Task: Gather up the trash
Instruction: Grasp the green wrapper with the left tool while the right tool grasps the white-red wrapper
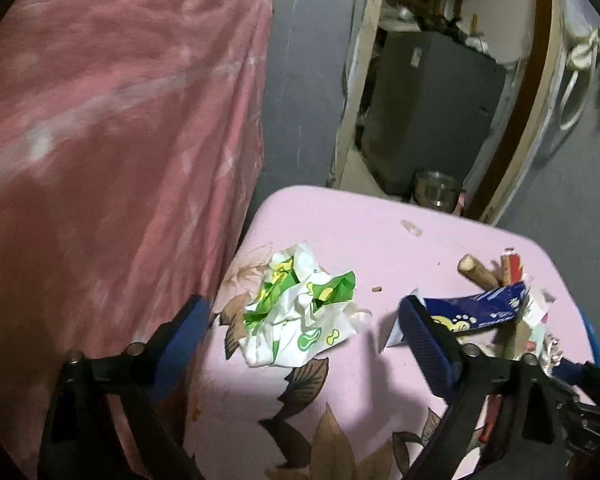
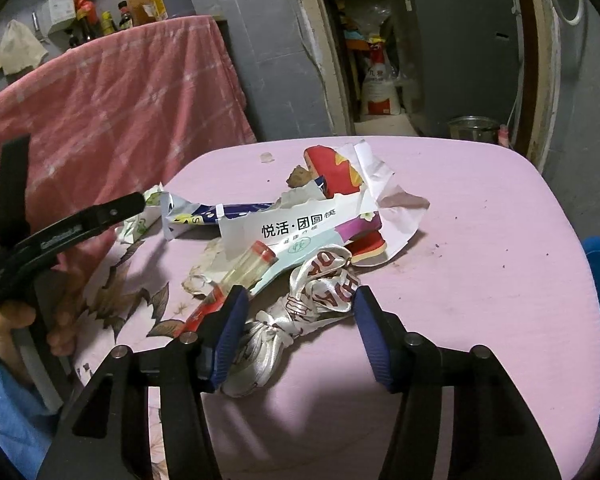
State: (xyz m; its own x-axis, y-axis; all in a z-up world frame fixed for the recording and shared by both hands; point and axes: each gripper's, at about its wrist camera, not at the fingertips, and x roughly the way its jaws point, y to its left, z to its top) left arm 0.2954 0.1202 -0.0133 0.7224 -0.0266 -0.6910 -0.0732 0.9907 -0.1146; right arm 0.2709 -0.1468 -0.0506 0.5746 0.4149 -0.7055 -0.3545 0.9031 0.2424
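Between the right tongs (image 2: 300, 332) (jaws apart) lies a ribbon (image 2: 300, 304).

Crumpled wrapper (image 1: 300, 308) left on table (image 1: 380, 232), torn packets (image 2: 300, 224) right, ribbon (image 2: 300, 308) before them

Black scissor-arm left gripper (image 1: 304, 320), blue ribbed pads (image 1: 428, 344), silver rivets at the pivots. Right gripper (image 2: 300, 332) matches. White lettering along one black arm; hand (image 2: 12, 320) on the handle, light-blue sleeve (image 2: 8, 412).
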